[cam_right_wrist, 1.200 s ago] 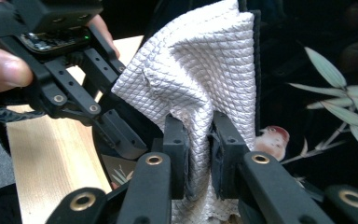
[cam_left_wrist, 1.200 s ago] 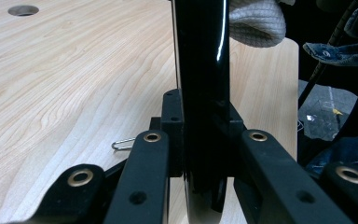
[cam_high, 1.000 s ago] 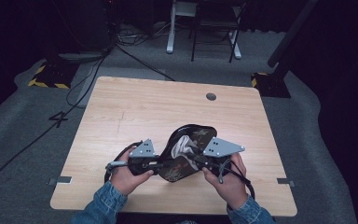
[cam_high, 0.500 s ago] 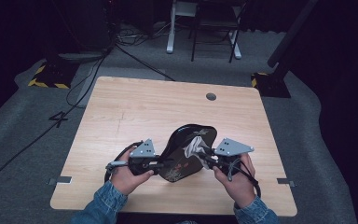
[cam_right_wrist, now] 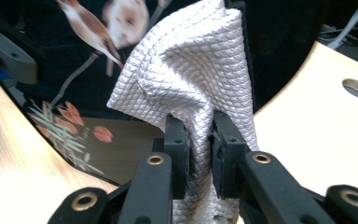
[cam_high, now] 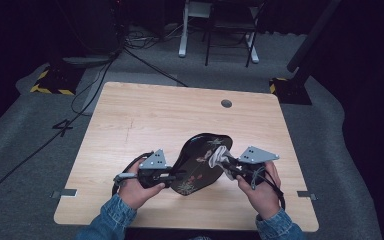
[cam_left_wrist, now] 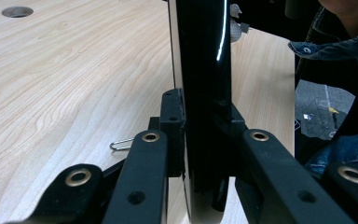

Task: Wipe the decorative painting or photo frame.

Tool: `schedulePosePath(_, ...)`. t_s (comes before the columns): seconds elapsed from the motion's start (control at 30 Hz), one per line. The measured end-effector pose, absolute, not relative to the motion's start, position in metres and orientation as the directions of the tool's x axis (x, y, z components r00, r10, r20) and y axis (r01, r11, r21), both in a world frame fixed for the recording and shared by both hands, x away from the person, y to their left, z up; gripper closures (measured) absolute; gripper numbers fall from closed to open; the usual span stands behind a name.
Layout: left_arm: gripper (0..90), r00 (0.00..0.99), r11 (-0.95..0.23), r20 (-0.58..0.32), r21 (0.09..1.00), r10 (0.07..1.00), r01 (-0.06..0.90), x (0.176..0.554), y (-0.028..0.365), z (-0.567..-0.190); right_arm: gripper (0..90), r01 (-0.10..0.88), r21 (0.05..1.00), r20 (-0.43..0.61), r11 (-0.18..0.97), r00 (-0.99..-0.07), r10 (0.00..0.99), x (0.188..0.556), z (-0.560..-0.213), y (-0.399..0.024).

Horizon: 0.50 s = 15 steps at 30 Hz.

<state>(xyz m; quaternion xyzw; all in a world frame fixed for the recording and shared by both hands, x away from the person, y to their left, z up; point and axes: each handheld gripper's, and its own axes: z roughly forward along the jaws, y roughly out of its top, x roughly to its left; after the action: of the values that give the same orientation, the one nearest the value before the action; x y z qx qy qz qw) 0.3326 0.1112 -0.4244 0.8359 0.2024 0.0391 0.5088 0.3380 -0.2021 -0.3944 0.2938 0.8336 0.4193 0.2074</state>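
Your left gripper (cam_high: 172, 176) clamps the black tray's (cam_high: 200, 160) rim; your right gripper (cam_high: 228, 165) pinches the white cloth (cam_right_wrist: 191, 79) against the tray, both hands low.

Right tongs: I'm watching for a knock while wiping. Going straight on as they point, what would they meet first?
Probably the black tray: the right tongs, shut on the white cloth, point at its painted face just behind it.

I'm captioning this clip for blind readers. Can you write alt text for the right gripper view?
The right gripper has its two black jaws clamped on a bunched white quilted cloth, held against a glossy black tray painted with birds and red flowers. The light wooden table lies beneath, with a round hole near the right edge.
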Motion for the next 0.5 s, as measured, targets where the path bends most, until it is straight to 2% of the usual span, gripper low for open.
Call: schedulePosePath(0.5,78.1,0.913,-0.4,-0.148,0.864,0.379,0.306,0.333,0.1109,-0.4242,79.0,0.344,0.803,-0.11,0.487,-0.716,0.689,0.3394,-0.3989,-0.2072)
